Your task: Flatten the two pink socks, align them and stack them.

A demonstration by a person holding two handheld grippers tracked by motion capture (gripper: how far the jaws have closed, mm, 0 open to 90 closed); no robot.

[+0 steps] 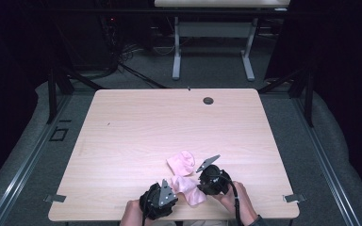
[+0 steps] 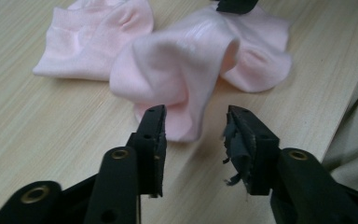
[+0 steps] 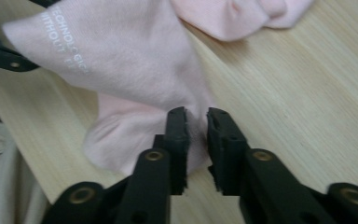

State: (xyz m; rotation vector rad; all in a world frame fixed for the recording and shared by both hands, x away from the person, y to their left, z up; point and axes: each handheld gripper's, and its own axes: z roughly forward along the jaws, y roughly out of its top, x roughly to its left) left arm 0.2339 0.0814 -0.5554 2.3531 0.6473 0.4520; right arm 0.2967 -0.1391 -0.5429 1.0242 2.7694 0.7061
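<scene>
- A dim room with dark curtains surrounds a pale wood table [image 1: 136, 127]; a second table [image 1: 217, 28] stands behind it on grey floor.
- A small dark hole [image 1: 208, 100] sits near the table's far edge.
- Two pink socks lie near the near edge, between the grippers.
- The far sock [image 1: 181, 162] lies flat on the wood, just beyond the near one and touching or overlapping it.
- The near sock [image 1: 188, 189] is bunched and partly lifted; the right gripper view shows white lettering [image 3: 63, 39] on it.
- The left gripper [image 1: 161, 200] is at the near edge, just left of the near sock. In the left gripper view its jaws stand well apart, with the sock's lower edge [image 2: 184, 126] hanging between the tips and nothing clamped. The right-hand pad [image 2: 235, 144] is frayed.
- The right gripper [image 1: 207, 181] is just right of the near sock. In its own view the jaws are narrow, pinching a fold of that sock [image 3: 121, 93] between them.
- Both hands [image 1: 238, 200] enter from the bottom edge.
</scene>
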